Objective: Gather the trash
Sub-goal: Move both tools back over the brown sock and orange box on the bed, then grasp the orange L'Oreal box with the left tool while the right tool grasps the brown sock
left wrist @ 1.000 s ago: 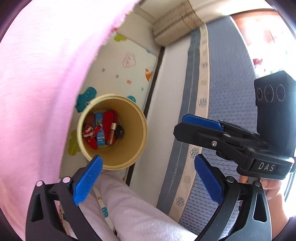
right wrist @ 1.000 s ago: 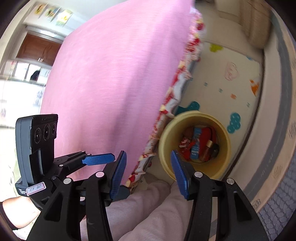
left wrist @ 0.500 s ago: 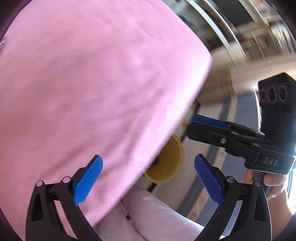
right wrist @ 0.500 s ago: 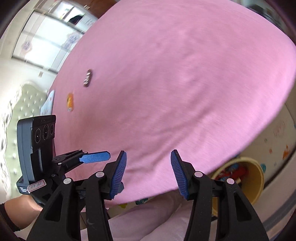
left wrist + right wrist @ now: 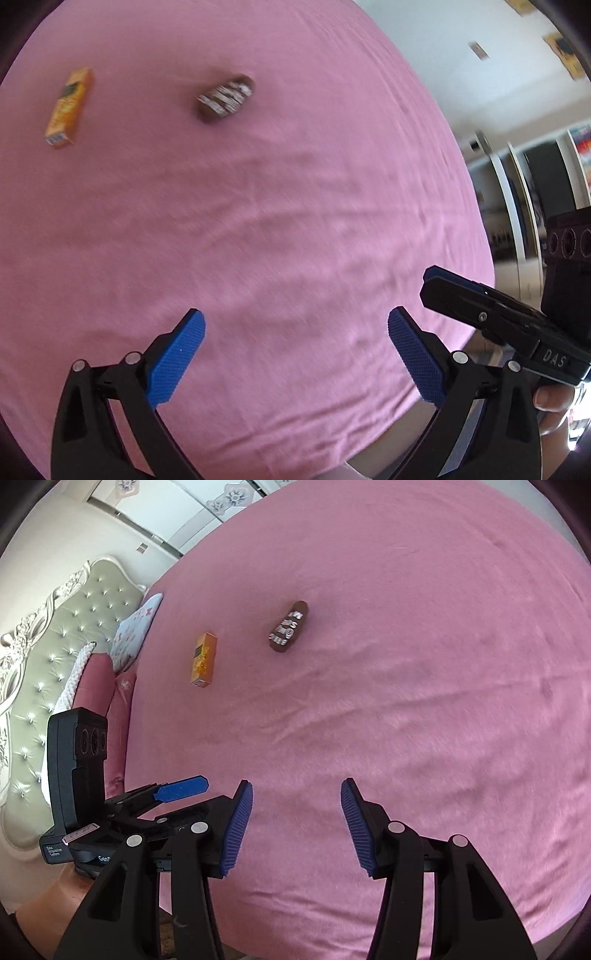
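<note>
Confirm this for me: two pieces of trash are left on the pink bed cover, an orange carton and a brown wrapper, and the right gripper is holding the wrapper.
Not quite. The right gripper holds nothing; its jaws stand open over bare pink bed cover, as the right wrist view shows. The orange carton and the brown wrapper do lie there, apart from each other.

Landmark: the bed cover (image 5: 406,701). Two items lie on the bed cover, well apart from its near edge; the small carton (image 5: 203,660) lies left of the wrapped bar (image 5: 288,626) in both views, the two apart and not touching. Pillows (image 5: 125,642) rest at the far left end of the bed cover, against the headboard (image 5: 55,638) behind them. Both grippers stand above the near edge of the bed cover; the left gripper (image 5: 295,354) sits left of the right gripper (image 5: 297,823).
</note>
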Available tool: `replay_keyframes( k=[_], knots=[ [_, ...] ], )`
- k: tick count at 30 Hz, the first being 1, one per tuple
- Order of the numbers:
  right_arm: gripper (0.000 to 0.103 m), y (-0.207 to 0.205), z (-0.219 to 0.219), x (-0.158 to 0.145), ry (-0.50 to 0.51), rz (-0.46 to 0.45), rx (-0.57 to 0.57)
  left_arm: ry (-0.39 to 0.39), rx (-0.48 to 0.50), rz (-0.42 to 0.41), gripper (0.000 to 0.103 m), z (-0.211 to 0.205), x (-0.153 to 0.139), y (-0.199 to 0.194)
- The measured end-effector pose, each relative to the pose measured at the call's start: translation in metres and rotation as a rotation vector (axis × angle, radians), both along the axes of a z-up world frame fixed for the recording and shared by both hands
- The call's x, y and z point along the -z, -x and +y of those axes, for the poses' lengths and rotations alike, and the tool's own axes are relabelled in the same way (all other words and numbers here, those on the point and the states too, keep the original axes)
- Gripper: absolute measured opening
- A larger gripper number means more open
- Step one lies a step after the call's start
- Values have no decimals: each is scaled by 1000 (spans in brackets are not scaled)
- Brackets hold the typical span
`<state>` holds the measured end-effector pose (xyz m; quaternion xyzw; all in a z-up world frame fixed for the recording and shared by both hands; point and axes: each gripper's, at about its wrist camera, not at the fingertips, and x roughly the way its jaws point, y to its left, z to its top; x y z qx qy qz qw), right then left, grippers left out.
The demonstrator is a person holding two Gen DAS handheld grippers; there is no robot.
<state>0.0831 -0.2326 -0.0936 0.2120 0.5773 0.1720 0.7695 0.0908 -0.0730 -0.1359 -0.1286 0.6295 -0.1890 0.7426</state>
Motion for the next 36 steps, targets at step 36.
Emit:
replay_keyframes(
  k=[36],
  knots=[
    [13,-249,140,118,-36,71,-123,-96,-299,-46,99,166,69,-187]
  ],
)
